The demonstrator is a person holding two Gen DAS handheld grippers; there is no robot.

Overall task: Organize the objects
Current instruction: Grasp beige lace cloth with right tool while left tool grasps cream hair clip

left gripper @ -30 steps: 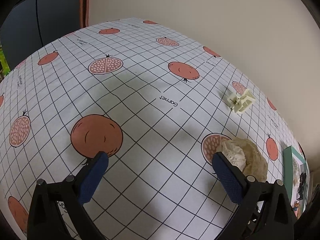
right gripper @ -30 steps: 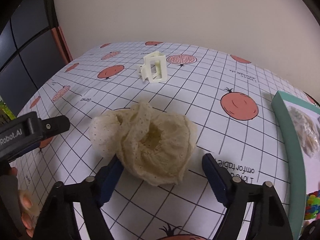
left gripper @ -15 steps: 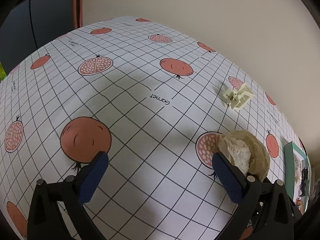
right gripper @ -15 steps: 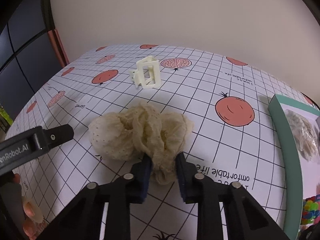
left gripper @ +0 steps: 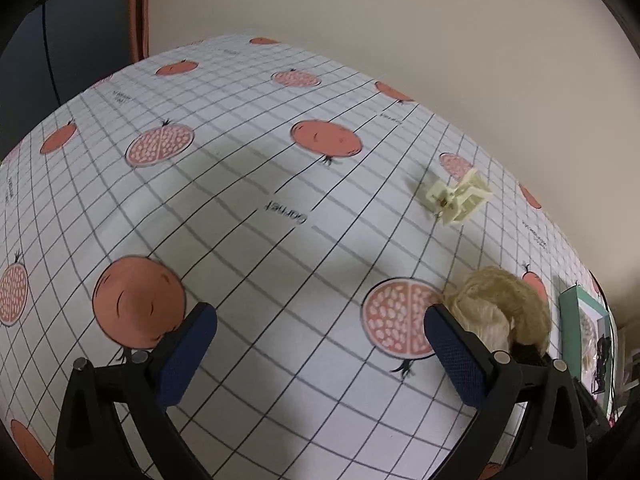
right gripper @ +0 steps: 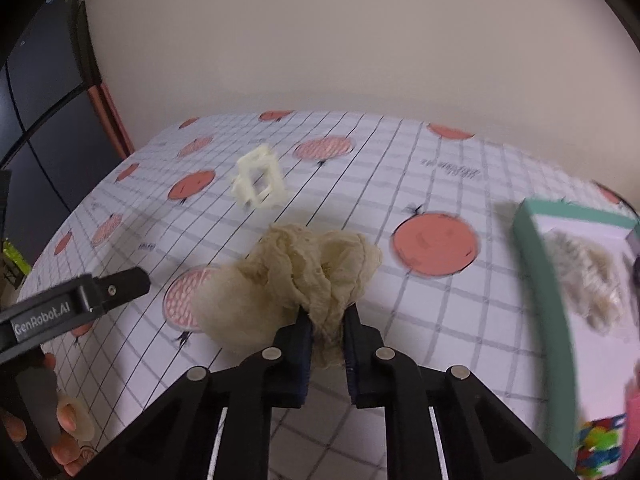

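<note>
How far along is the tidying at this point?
Done: one lacy item already lies in the teal box. In hand: the right claw is shut on the cream scrunchie, apparently lifted off the tablecloth. Left: the hair clip sits on the cloth, untouched; the left claw is open and empty.

Dim even light, soft shadows, fisheye-bent edges, motion blur in right view.
</note>
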